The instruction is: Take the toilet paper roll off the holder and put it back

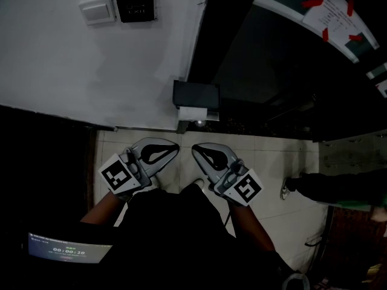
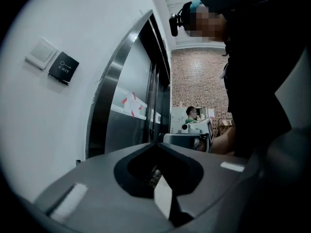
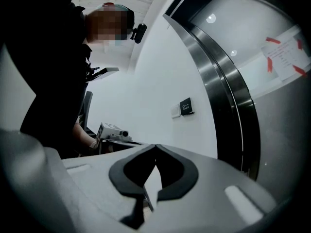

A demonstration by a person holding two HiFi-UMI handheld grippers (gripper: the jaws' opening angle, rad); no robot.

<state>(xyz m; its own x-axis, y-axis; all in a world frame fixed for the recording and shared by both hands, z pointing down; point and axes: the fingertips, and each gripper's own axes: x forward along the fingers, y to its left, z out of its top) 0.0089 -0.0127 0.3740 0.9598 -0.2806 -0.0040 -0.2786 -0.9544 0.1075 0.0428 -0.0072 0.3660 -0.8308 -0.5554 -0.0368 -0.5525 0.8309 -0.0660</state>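
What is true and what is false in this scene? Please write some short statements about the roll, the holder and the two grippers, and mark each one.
1. The roll is on the holder. True.
2. The left gripper holds the roll. False: its jaws are together on nothing, and it is short of the roll.
3. The right gripper is shut. True.
4. In the head view, the exit button is on the door. False: it is on the white wall, left of the door.
5. A paper is taped on the door. True.
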